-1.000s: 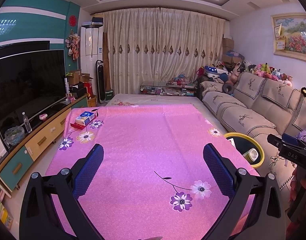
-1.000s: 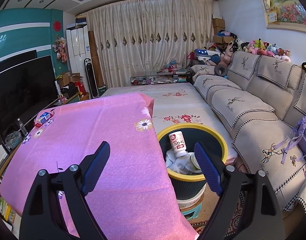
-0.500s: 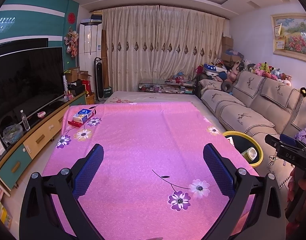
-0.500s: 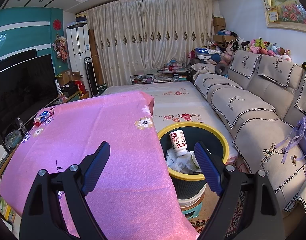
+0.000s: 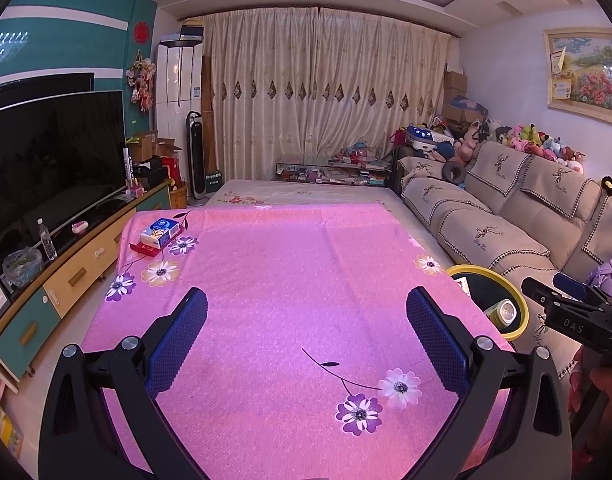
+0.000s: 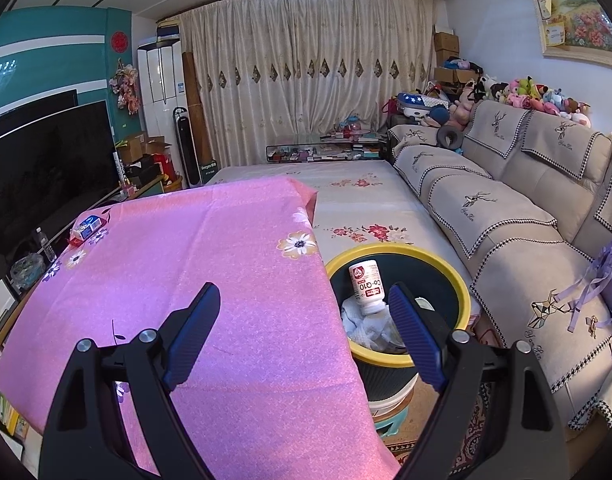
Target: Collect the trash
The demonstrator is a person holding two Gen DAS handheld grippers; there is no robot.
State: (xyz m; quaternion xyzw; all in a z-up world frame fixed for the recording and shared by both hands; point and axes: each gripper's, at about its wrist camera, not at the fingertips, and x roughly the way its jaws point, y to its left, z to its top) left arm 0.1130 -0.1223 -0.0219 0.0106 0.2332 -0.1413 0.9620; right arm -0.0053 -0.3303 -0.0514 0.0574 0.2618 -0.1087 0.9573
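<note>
My left gripper (image 5: 306, 308) hangs open over the pink flowered tablecloth (image 5: 274, 288) with nothing between its blue pads. My right gripper (image 6: 304, 308) is open too, empty, above the table's right edge beside the yellow-rimmed trash bin (image 6: 458, 280). Inside the bin lie a white Co-Q10 bottle (image 6: 366, 288), crumpled white tissue (image 6: 362, 326) and, in the left wrist view, a green can (image 5: 502, 313). The bin (image 5: 518, 320) shows at the right of that view. A tissue pack on a red box (image 5: 159, 234) sits at the table's far left corner, also seen as the tissue pack (image 6: 88, 226).
A sofa (image 6: 518, 216) with plush toys runs along the right. A TV (image 5: 46, 164) on a long cabinet lines the left wall. A flowered sheet (image 6: 346, 196) covers a surface beyond the table. The bin stands on a small stool (image 6: 390, 420). The other gripper's frame and a hand (image 5: 578, 320) show at right.
</note>
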